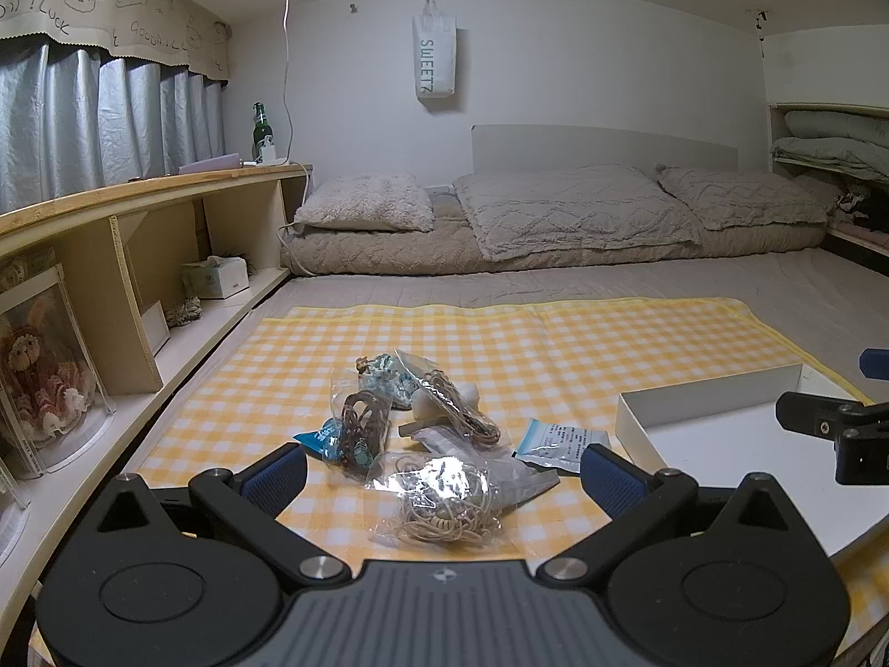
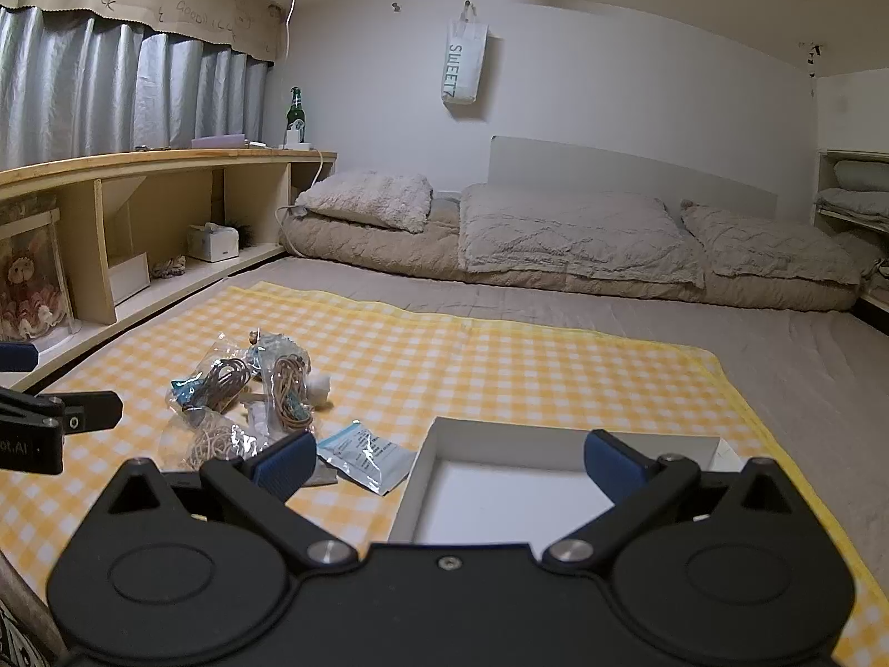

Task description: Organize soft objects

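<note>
Cord bag [image 1: 439, 500] btwn left tool [image 1: 441, 469] tips

I am in a home bedroom. A low bed [image 1: 555, 283] fills the floor, with grey pillows [image 1: 572, 211] along the wall. Silver curtains [image 1: 100, 111] hang over a wooden shelf [image 1: 150, 189] holding a tissue box [image 1: 216, 276] and a green bottle [image 1: 259, 130]. Folded bedding [image 1: 833, 144] sits in a side nook.
</note>
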Demonstrator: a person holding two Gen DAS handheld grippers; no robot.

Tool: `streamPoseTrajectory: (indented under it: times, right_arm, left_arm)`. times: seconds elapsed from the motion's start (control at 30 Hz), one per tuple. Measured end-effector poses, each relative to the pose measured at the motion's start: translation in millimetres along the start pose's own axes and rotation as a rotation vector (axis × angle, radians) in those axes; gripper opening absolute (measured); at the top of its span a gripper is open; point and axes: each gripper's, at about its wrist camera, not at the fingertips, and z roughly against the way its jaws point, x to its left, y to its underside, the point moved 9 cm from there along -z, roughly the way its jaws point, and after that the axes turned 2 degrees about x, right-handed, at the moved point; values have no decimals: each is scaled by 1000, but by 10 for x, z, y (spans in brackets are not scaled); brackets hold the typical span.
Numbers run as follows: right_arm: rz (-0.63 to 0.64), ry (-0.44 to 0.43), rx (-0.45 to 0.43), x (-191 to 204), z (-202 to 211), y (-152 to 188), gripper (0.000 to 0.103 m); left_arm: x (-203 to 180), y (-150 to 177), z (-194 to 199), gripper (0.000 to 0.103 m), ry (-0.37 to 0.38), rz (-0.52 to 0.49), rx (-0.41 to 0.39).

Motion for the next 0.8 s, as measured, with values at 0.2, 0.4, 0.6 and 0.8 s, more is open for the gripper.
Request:
streamPoseTrajectory:
  times: [0.2, 0.4, 0.6, 0.8]
  right_arm:
    - [-4, 5, 4, 39, -42, 4, 103]
    - [-3, 3, 6, 37, -46, 10, 103]
    - [-3, 2, 8, 49, -48, 6, 103]
    - [-3, 1, 9, 48, -53, 8, 103]
  left_arm:
    - [5, 5, 0, 103, 0, 0, -1]
    - [7, 5, -1, 103, 1, 0, -1]
    - [4, 2, -1, 103, 1, 0, 0]
    - [9, 5, 0, 103, 2, 0, 0]
